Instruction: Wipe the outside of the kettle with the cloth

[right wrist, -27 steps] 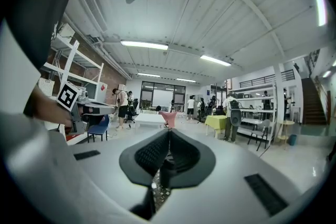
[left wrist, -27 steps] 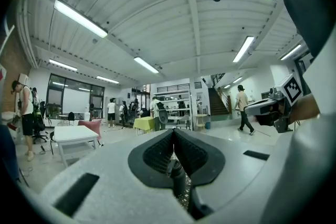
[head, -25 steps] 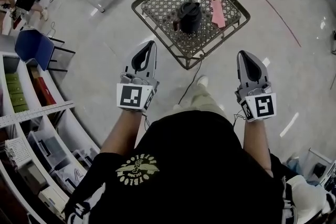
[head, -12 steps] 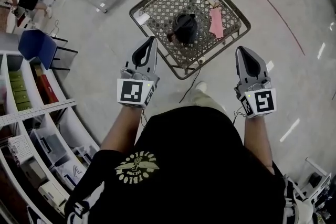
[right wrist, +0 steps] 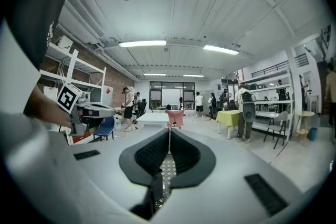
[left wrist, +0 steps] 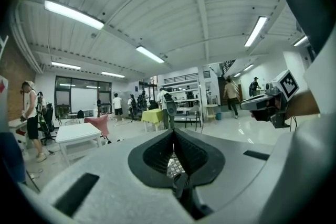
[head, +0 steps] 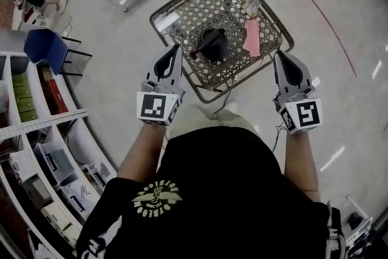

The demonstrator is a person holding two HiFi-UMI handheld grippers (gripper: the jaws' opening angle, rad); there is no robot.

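None of the wiping looks begun. The lattice-topped surface stands ahead on the floor. The left gripper and right gripper hang in the air at its near side, each with its jaws together on nothing.

The black kettle sits near the middle of the surface, and the pink cloth lies just beside it, untouched. Picking up the cloth and wiping the kettle are both left to do.

No brand shows on either. The small tags at the far side are too small to read, and each gripper's cube bears only a square marker.
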